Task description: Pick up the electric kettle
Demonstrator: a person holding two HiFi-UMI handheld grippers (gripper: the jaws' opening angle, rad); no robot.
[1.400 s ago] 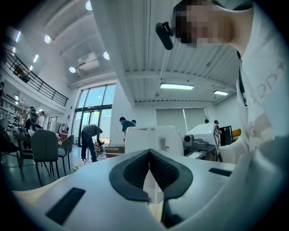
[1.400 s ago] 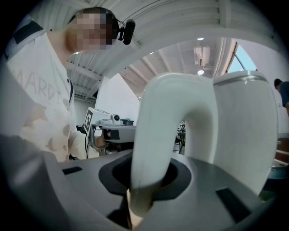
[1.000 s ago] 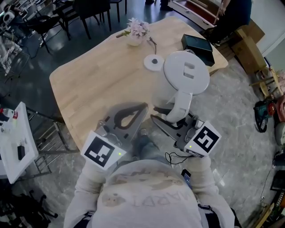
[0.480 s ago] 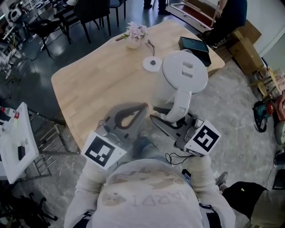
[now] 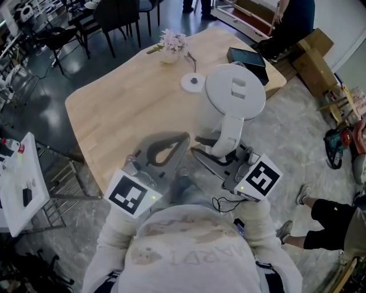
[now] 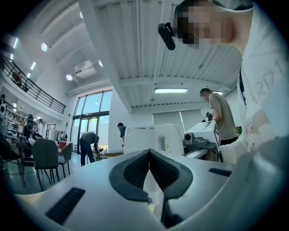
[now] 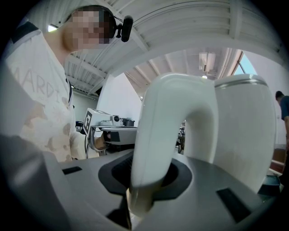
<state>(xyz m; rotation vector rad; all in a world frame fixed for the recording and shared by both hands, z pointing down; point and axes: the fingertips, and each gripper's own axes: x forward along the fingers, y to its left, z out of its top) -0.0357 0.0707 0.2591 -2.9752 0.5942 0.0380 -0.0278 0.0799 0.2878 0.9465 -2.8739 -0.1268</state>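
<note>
The white electric kettle (image 5: 234, 91) hangs over the near edge of the wooden table (image 5: 114, 109), off its round white base (image 5: 193, 82) that lies behind it. My right gripper (image 5: 220, 150) is shut on the kettle's curved handle (image 5: 229, 134). In the right gripper view the handle (image 7: 167, 131) fills the gap between the dark pads and the kettle body (image 7: 244, 131) rises behind it. My left gripper (image 5: 184, 137) is to the kettle's left, shut and empty. Its tips (image 6: 149, 152) meet in the left gripper view, with the kettle (image 6: 135, 140) beyond them.
A small vase of pink flowers (image 5: 171, 43) and a black box (image 5: 247, 57) stand at the table's far end. Dark chairs (image 5: 117, 14) lie beyond it, a white side stand (image 5: 20, 183) at left, cardboard boxes (image 5: 317, 63) at right. A person's legs (image 5: 320, 223) show at lower right.
Both grippers and the kettle keep almost the same place. A person has walked into view on the floor at the lower right.
</note>
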